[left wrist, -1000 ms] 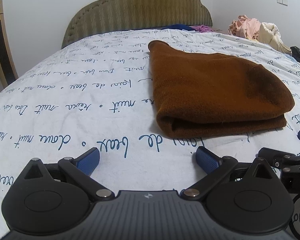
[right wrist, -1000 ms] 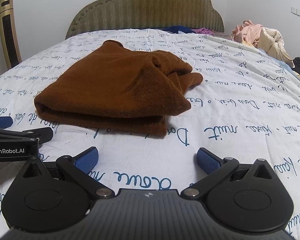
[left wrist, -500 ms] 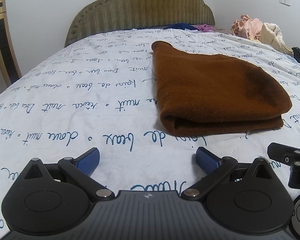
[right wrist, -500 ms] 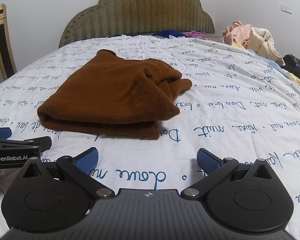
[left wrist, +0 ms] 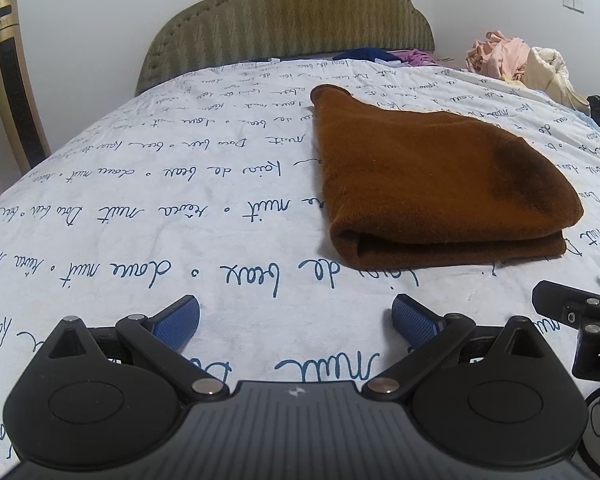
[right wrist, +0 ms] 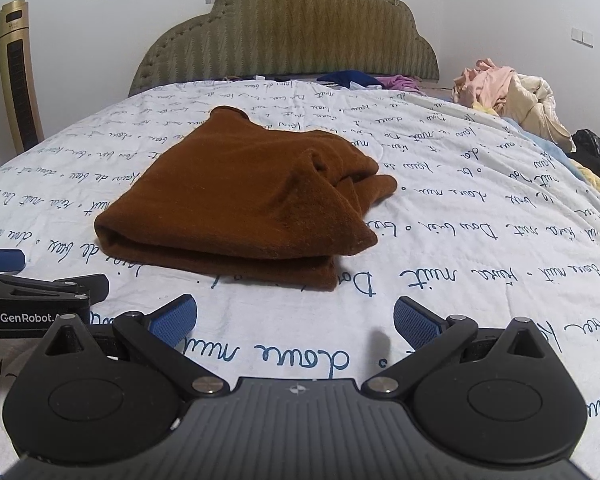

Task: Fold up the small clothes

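The left gripper [left wrist: 296,316] and right gripper [right wrist: 296,316] hovered side by side low over the near part of the bedspread [left wrist: 140,208], each with blue pads spread wide and nothing between them. The folded brown garment [right wrist: 240,208] lay ahead in the middle of the bed, apart from both, its thick folded edge facing them. Bare sheet stretched to its left and right. A pile of clothes [right wrist: 512,100] sat at the far right edge, near the headboard [left wrist: 292,20].
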### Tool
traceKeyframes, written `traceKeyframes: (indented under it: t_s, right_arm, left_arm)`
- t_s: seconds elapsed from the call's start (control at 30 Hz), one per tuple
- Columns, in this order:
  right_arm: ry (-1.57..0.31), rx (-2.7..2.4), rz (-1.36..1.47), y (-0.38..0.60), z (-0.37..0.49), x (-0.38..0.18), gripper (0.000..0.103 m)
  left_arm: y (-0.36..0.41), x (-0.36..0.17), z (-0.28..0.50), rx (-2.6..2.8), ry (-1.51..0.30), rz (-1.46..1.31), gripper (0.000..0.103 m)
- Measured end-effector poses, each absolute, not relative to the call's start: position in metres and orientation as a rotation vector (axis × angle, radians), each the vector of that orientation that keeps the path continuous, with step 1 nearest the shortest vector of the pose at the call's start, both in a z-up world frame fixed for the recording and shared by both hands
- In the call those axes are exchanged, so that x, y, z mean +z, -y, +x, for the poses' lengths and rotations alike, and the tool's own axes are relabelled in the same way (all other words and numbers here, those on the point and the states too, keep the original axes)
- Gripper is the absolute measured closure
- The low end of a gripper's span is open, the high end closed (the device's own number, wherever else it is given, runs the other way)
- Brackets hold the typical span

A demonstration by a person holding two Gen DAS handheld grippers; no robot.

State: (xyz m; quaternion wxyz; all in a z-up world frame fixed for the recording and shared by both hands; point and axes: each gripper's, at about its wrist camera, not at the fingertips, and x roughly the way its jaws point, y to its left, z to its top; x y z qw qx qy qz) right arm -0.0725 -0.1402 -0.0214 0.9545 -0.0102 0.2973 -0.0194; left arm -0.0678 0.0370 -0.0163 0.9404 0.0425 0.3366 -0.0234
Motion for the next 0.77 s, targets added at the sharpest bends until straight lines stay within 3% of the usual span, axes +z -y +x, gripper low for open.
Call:
traceKeyframes:
  t_s: [0.77]
  right_arm:
    - [-0.585, -0.031, -0.040, 0.1439, -0.0699, -0.0198, 0.000]
  left_arm:
    - [-0.0432, -0.0130, -0.0656, -0.044, -0.693, 0.093, 0.000]
